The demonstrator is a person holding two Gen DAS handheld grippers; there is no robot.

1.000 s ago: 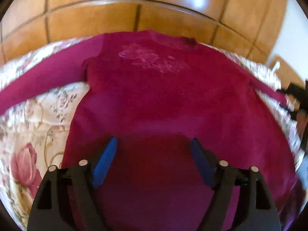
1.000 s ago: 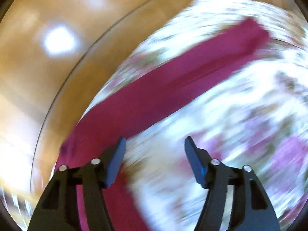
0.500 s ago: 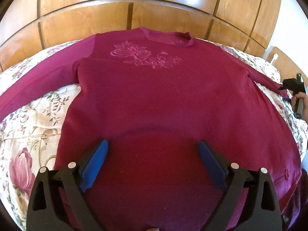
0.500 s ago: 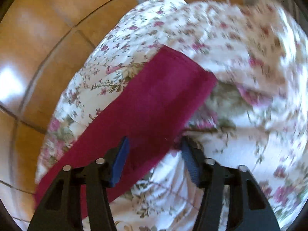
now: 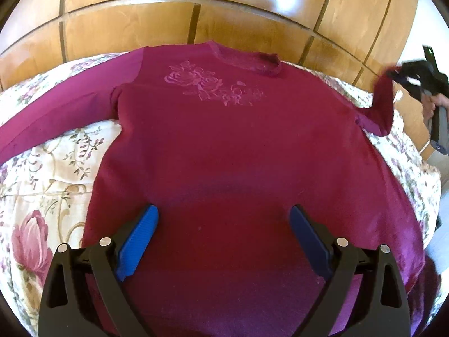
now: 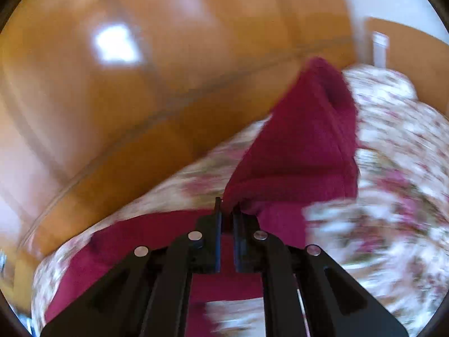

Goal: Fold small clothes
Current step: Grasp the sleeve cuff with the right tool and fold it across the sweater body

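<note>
garment: magenta long-sleeved sweater [image 5: 224, 151], tone-on-tone rose embroidery on the chest
pose: spread flat, front up, neckline toward the wooden headboard [image 5: 196, 8]
carrier: floral bedspread [image 5: 42, 174]
left-side sleeve: stretched flat toward the bed's left edge
right-side sleeve: cuff end lifted off the bedspread near the right edge, fabric hanging in a fold
hem: at the near edge

black hand-held gripper [image 5: 223, 231], blue pads [image 5: 139, 231], silver screws [image 5: 105, 242]
</note>
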